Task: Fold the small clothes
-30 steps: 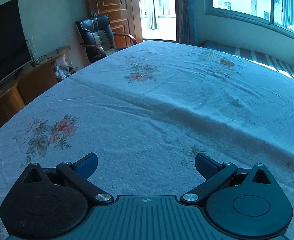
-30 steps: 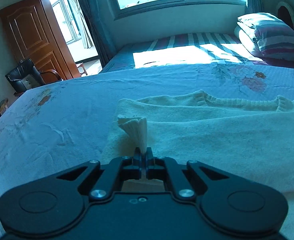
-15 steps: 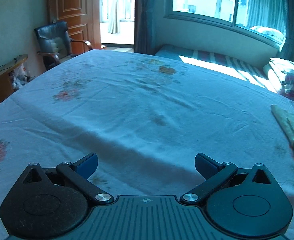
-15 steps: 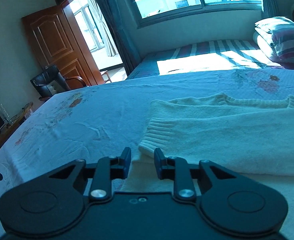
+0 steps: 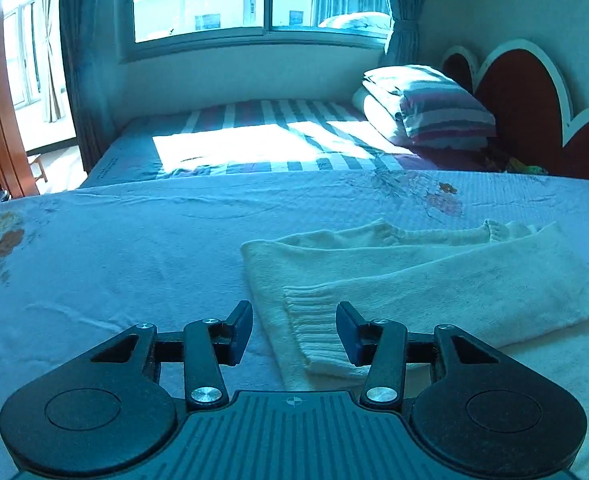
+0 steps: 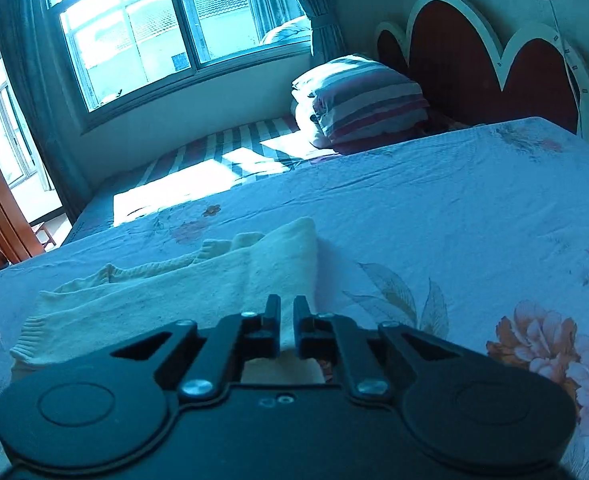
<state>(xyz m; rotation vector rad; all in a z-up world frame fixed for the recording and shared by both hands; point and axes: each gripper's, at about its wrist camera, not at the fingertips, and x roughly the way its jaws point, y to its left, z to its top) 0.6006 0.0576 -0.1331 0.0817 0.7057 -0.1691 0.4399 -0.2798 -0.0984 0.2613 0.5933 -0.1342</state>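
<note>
Cream knit of the sweater (image 5: 434, 280) lies on the bed (image 5: 134, 248), its ribbed cuff (image 5: 318, 328) between the left gripper (image 5: 294, 330) jaws, which have just been closing but stand half open. Nip only the cuff, not the sheet. The right gripper (image 6: 287, 320) jaws look nearly shut over the far fold; whether they pinch it I cannot tell.
</note>
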